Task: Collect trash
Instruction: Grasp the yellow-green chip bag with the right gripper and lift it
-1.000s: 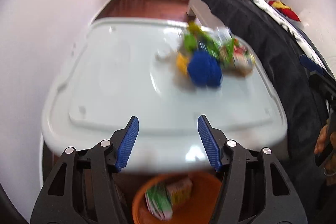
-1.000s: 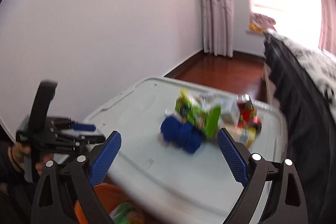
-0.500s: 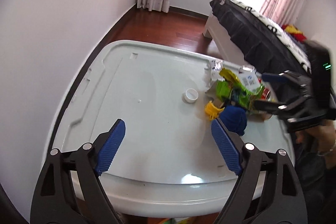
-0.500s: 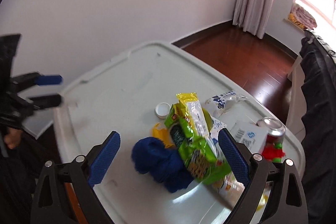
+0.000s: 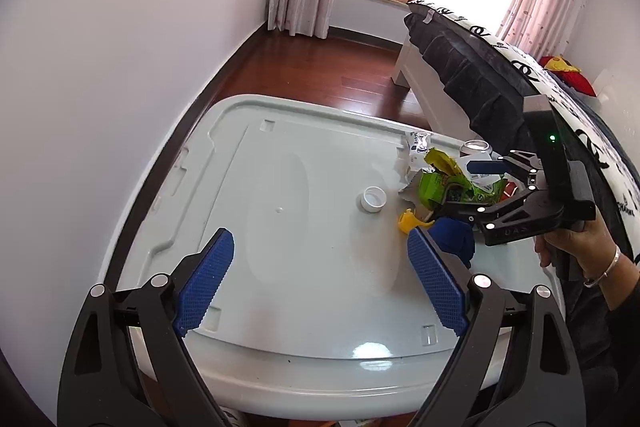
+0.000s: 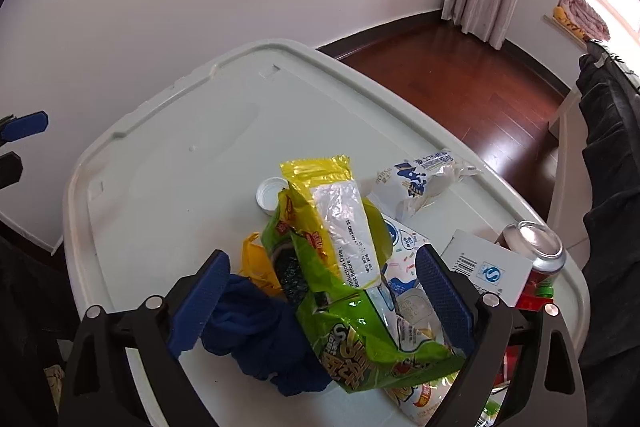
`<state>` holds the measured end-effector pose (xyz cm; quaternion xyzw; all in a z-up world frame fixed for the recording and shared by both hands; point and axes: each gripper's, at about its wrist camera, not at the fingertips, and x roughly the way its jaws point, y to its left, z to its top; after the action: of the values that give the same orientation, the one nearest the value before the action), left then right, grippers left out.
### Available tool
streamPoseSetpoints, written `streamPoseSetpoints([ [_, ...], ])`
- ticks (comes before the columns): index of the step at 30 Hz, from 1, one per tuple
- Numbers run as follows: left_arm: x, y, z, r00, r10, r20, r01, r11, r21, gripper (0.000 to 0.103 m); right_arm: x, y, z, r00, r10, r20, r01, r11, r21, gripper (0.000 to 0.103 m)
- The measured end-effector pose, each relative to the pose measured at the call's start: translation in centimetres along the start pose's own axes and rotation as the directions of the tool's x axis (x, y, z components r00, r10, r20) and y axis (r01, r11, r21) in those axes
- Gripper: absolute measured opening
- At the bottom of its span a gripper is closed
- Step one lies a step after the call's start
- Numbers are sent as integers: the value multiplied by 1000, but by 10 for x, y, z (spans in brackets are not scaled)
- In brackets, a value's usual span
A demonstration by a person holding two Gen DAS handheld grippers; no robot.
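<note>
Wrappers [image 6: 352, 291] sit between wide right gripper [image 6: 324, 301] jaws — ungripped.

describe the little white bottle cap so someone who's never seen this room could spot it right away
Start at the big pale plastic lid that serves as the tabletop, then find the trash heap around the green snack bag. The white bottle cap lies alone on bare lid at the heap's edge, beside the bag's yellow end. It is the only small, round, open-topped piece; everything else is wrappers, cloth, carton or can.
</note>
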<state>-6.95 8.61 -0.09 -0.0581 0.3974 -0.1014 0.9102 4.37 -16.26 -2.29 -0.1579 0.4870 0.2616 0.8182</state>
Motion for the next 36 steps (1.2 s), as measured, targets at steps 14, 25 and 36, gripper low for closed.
streamPoseSetpoints([
  [14, 6, -8, -1, 1000, 12, -11, -12, 1000, 17, 86, -12, -2, -11, 999, -4, 54, 0, 998, 70, 44],
  [25, 26, -41, -14, 998, 0, -57, 5, 996, 90, 86, -101, -7, -44, 972, 21, 234, -67, 980, 189, 44],
  [36, 56, -107, -5, 988, -123, -95, 150, 912, 381, 86, -146, 6, -119, 951, 71, 300, -165, 939, 302, 44],
])
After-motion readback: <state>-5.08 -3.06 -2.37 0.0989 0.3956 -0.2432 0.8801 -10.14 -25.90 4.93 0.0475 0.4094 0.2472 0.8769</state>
